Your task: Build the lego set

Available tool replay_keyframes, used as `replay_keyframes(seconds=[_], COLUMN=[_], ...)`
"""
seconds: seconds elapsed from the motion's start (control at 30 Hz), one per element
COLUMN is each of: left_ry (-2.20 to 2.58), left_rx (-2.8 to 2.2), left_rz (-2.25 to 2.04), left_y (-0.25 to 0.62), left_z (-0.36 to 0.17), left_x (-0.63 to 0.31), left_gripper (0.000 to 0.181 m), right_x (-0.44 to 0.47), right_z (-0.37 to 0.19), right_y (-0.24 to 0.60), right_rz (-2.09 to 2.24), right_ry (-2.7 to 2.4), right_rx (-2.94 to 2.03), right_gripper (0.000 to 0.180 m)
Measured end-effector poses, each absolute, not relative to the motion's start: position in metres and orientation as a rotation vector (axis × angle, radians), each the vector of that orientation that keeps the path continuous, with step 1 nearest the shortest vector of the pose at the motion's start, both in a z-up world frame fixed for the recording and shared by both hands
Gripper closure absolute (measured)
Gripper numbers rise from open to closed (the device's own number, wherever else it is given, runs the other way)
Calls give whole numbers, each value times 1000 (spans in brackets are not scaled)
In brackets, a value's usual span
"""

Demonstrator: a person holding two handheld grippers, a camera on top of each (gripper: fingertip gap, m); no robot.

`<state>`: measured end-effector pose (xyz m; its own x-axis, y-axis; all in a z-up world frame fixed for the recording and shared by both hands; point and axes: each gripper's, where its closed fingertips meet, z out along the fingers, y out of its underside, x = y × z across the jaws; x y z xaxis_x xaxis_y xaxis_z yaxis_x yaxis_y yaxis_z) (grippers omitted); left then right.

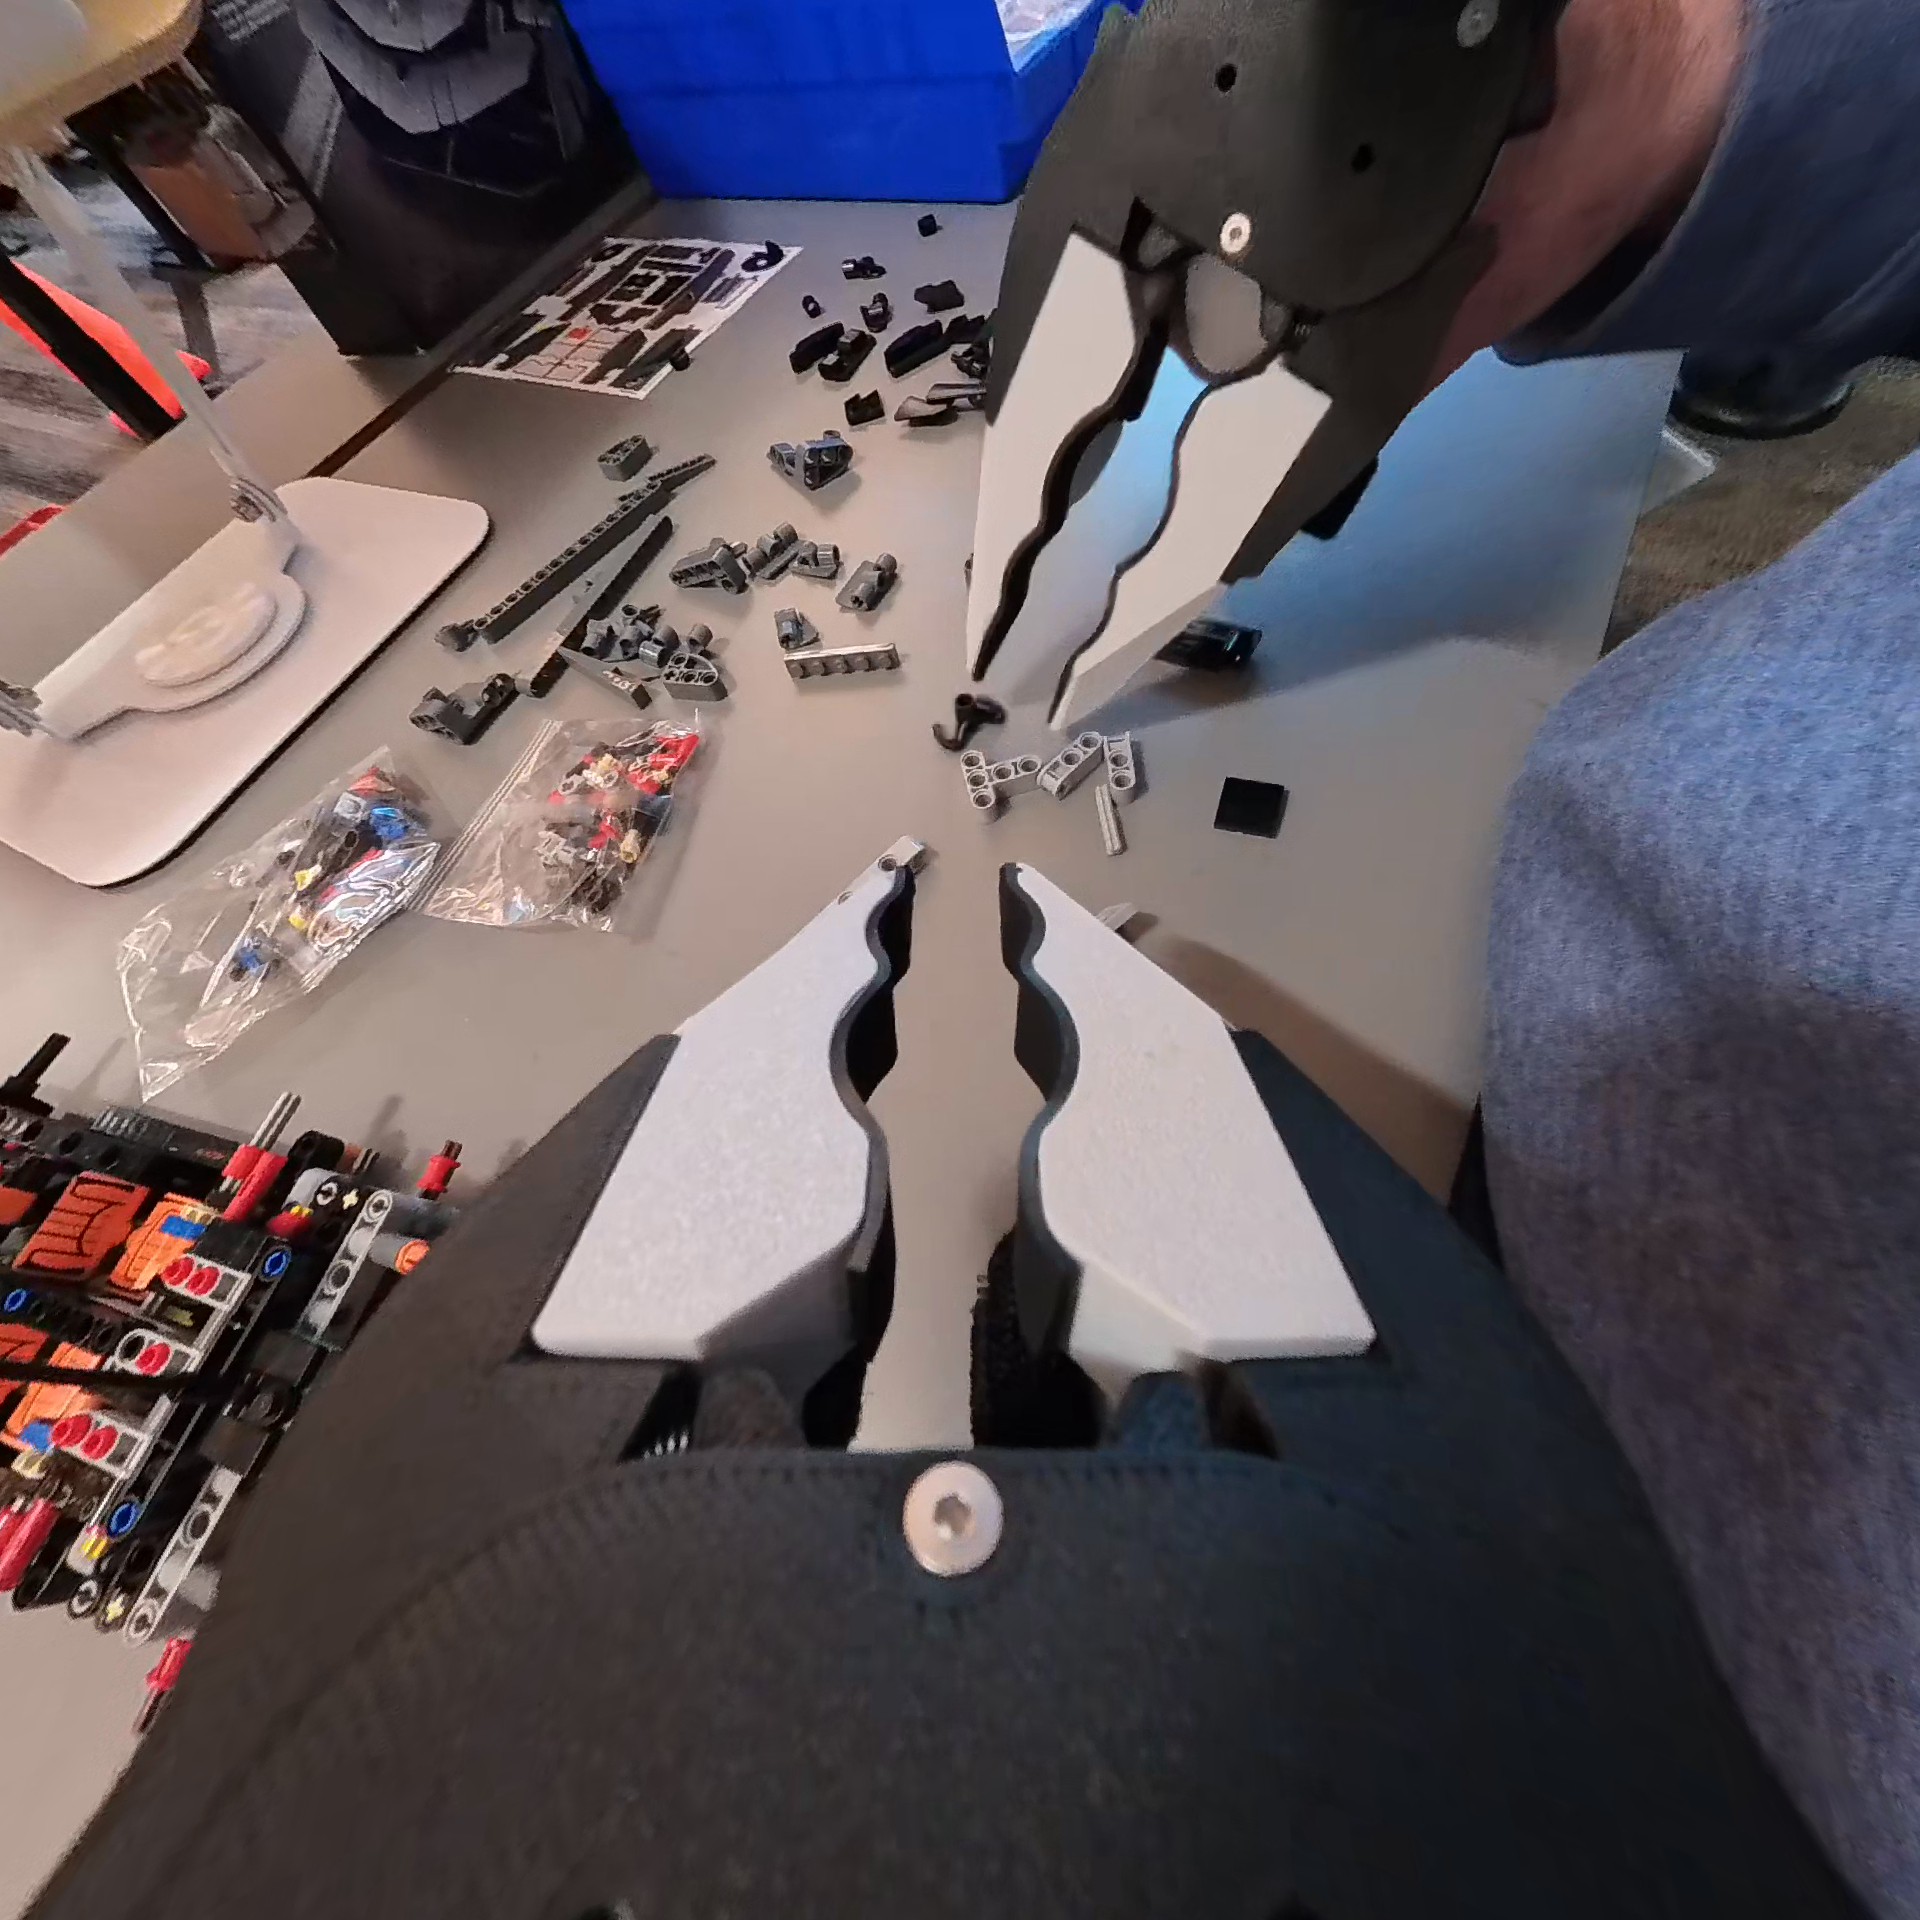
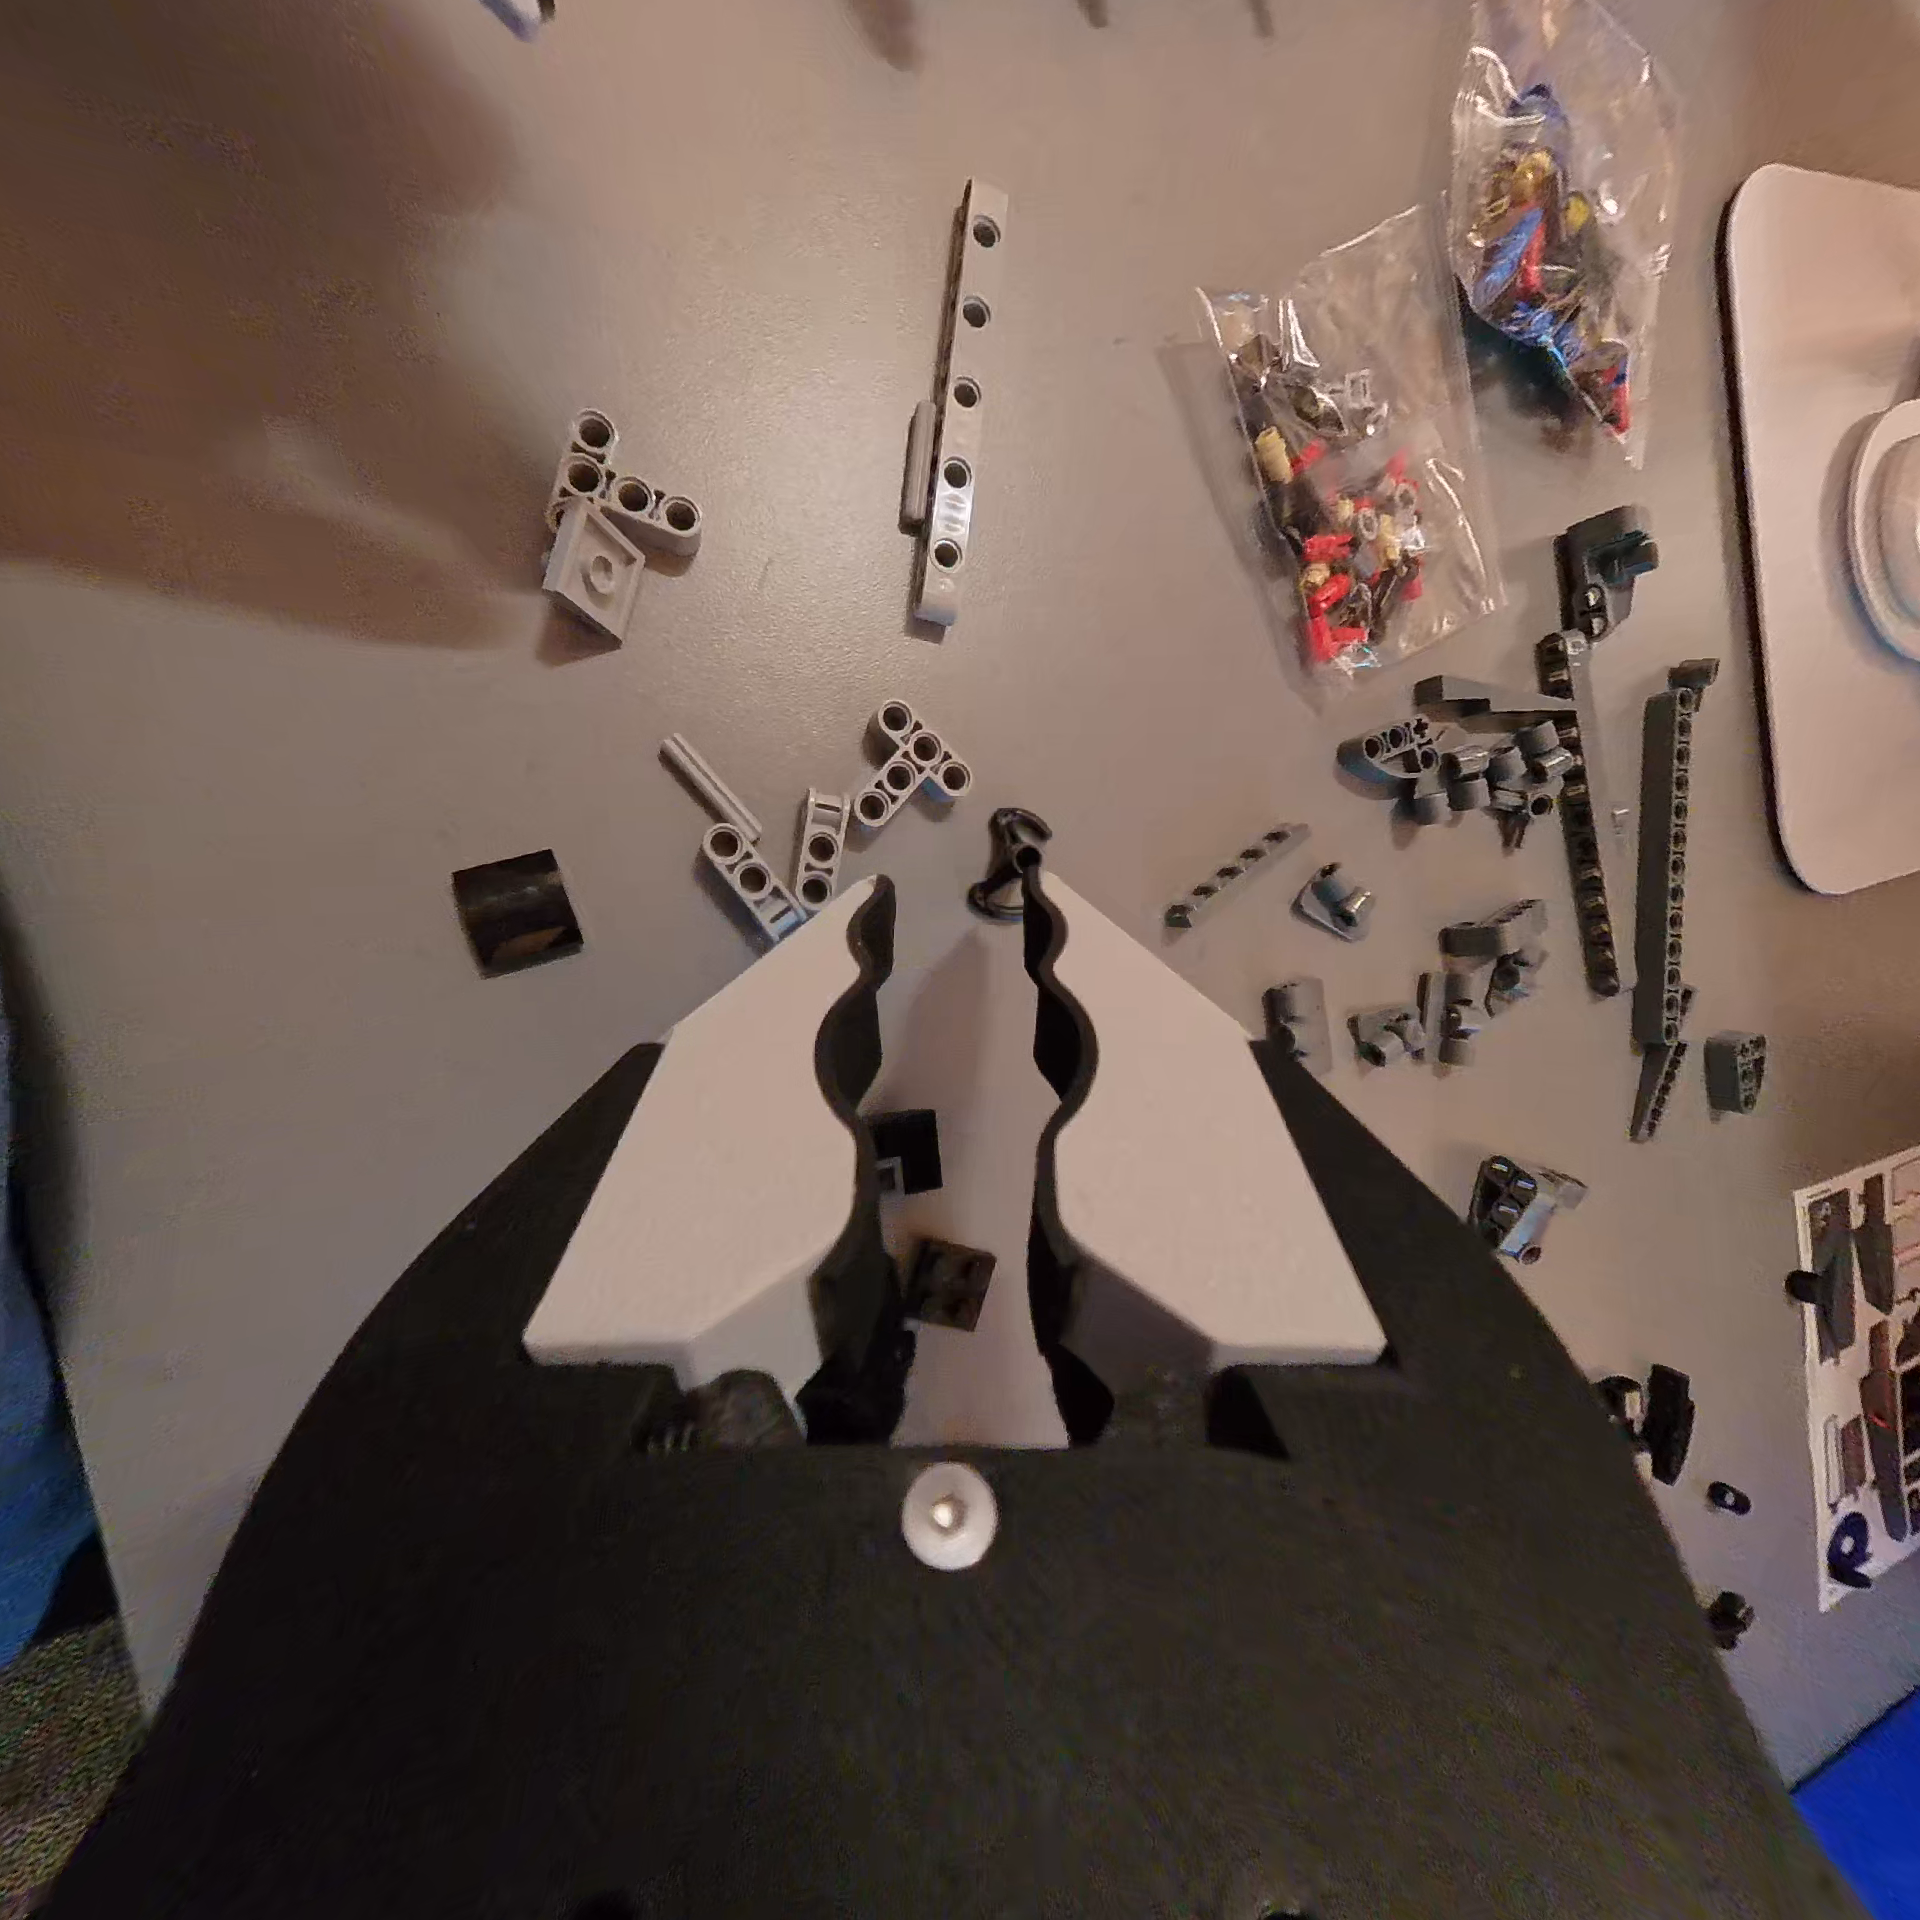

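Lego pieces (image 2: 914, 764), holed grey plastic, matte table (image 2: 312, 831)

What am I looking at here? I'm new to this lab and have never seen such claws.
They are hand-held grippers, not robot arms; a person holds one in each hand. Each picture comes from a camera on one gripper, looking along its fingers. The left gripper is open and empty. The right gripper, also open, is tipped down over a small black hook-shaped piece. On the grey table lie loose grey beams, two bags of small parts, a sticker sheet and a partly built model.
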<state>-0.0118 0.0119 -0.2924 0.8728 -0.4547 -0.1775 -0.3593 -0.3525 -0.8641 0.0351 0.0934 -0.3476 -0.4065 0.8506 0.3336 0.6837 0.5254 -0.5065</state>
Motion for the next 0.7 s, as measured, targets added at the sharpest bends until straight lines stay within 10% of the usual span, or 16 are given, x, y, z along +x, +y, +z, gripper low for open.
replay_keyframes(seconds=[0.7], left_ry=[584], left_rx=[-1950], left_rz=[-99], left_y=[11], left_z=[-286], left_x=[-18], left_gripper=[166], right_x=[-71], right_z=[-295], right_y=[113], right_rz=[705], right_ry=[-2033], right_rx=[-1353], right_gripper=[146])
